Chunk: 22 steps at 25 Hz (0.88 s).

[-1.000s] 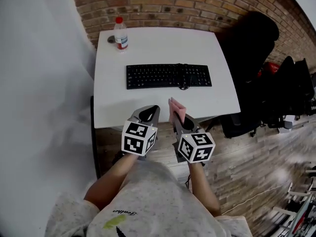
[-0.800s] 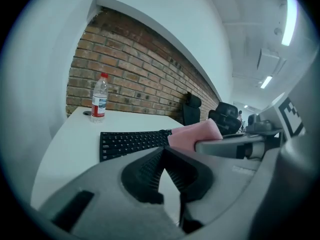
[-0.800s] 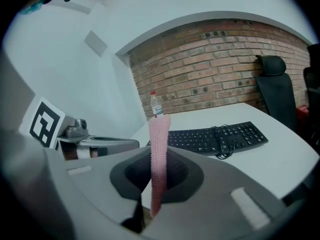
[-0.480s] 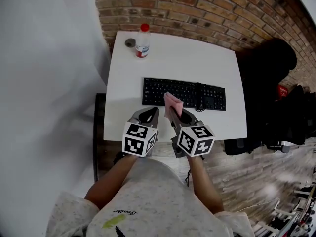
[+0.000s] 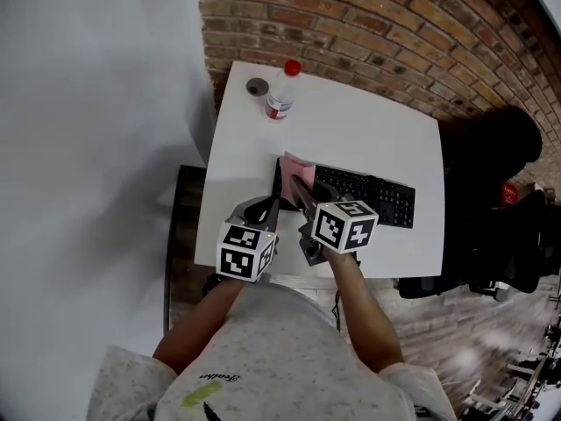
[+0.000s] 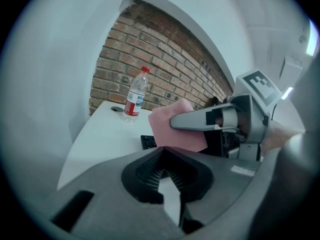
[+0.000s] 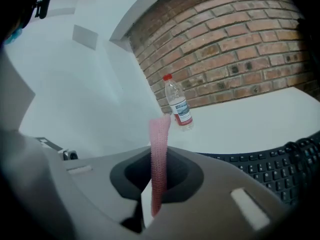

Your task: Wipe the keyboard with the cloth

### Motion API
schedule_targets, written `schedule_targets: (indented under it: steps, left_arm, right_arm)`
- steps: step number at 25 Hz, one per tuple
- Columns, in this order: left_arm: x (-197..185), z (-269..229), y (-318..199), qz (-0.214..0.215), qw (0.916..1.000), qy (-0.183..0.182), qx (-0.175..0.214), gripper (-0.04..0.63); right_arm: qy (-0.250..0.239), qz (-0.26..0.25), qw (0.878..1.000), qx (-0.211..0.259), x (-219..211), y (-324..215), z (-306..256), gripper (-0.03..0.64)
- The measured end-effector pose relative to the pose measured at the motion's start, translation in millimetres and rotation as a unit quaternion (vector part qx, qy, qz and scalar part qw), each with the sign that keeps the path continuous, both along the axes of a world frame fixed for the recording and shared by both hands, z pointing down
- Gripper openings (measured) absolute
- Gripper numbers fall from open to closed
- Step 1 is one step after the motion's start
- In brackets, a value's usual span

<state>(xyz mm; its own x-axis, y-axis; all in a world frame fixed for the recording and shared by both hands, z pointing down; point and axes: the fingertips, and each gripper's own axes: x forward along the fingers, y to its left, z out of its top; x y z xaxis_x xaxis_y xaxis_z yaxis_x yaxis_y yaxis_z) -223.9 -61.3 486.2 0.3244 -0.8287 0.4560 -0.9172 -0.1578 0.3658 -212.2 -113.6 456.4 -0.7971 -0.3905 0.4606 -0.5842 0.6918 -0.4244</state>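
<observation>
Your right gripper (image 5: pixel 301 190) has its jaws pressed together on the pink cloth (image 5: pixel 296 166). In the right gripper view the cloth (image 7: pixel 159 149) stands up edge-on from between the jaws as a narrow strip, pinched near its lower end. Your left gripper (image 5: pixel 263 207) sits just beside the right one, on its left. Its jaws are drawn together with only a sliver of a gap between the ribbed pads (image 6: pixel 150 171), and they hold nothing.

The right gripper reaches forward over the near edge of the white table (image 5: pixel 368 125), and the cloth sits at the left end of the black keyboard (image 5: pixel 372 196). From the head view the cloth covers that end of the keys. Whether it touches them or hangs just above, you cannot tell from any view. In the left gripper view the cloth (image 6: pixel 175 129) is a flat pink square in the other gripper's jaws, with the keyboard's corner (image 6: pixel 147 142) showing just below it. In the right gripper view the keys (image 7: pixel 270 166) run off to the right.

Farther out, a clear plastic bottle (image 5: pixel 280 92) with a red cap stands upright near the table's far left corner, well apart from the keyboard. A small round grey object (image 5: pixel 257 87) lies just to its left. Beyond the table is a brick wall (image 5: pixel 377 16), and to the left a plain white wall (image 5: pixel 88 103).
</observation>
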Motion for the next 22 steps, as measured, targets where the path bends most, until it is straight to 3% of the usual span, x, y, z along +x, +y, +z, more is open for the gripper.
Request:
schedule_targets:
  steps: [9, 16, 22]
  left_arm:
    - [-32.3, 11.1, -11.0, -0.031, 0.9993, -0.014, -0.014, -0.005]
    - [-22.5, 14.1, -18.3, -0.042, 0.9984, -0.03, -0.021, -0.005]
    - [3.3, 12.8, -31.6, -0.051, 0.9978, -0.036, -0.024, -0.005]
  right_arm:
    - [-0.067, 0.014, 0.993, -0.092, -33.6, -29.2, 30.2, 0.023]
    - [-0.01, 0.027, 0.996, -0.084, -15.3, -41.7, 52.6, 0.023]
    - [-0.003, 0.028, 0.996, -0.083, 8.6, -51.6, 55.7, 0.023]
